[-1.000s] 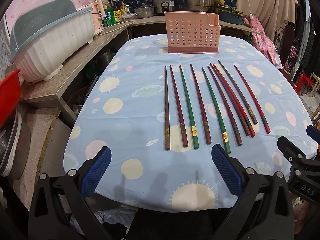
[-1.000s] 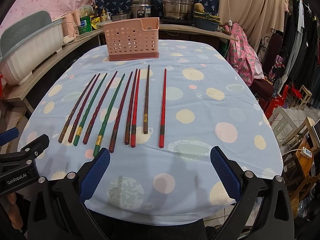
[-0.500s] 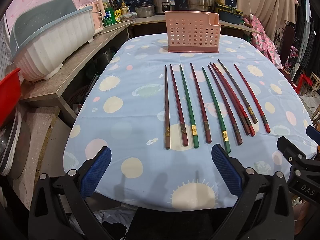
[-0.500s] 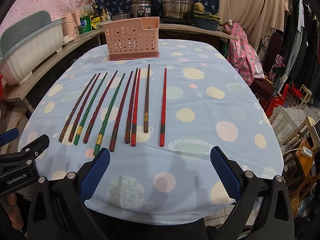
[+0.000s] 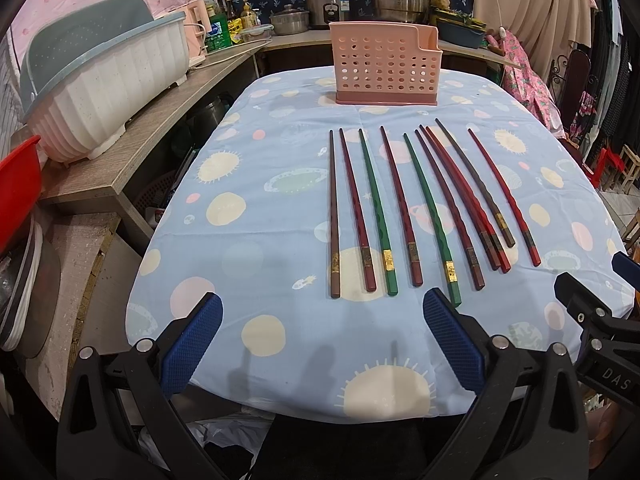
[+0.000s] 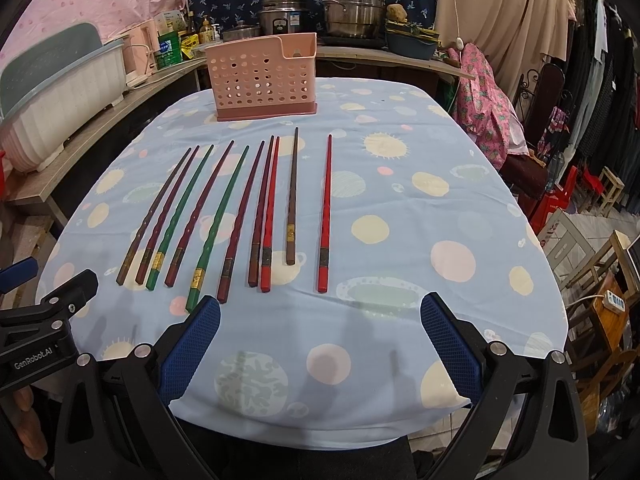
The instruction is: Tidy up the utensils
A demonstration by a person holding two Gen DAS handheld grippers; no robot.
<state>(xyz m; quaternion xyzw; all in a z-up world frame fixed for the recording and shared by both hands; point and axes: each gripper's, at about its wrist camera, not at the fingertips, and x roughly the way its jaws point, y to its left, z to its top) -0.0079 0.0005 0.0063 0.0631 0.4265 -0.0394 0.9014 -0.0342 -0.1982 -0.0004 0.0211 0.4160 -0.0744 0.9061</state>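
Blue cloth with pale dots and suns covers the surface (image 5: 256,240), and a pink perforated caddy (image 5: 386,68) stands upright at its far end, with pots (image 6: 352,12) and bottles on a counter behind it. Ten chopsticks (image 5: 400,212) lie in a row on the cloth nearer than the caddy, tips toward it, well apart from its base. From the side left of the caddy they run brown, dark red, green (image 5: 378,216), dark red, green, then a tighter cluster of dark red and red ones, with a lone red stick (image 6: 325,216) outermost on the right. A white dish rack (image 5: 104,80) sits on a wooden counter left of the caddy.

Both tools hover at the near edge, farthest from the caddy. The left gripper (image 5: 322,346) has its blue-padded fingers (image 5: 192,344) spread wide with nothing between them. The right gripper (image 6: 320,344) is likewise spread wide and holds nothing, its fingers (image 6: 450,344) clear of the chopstick ends.
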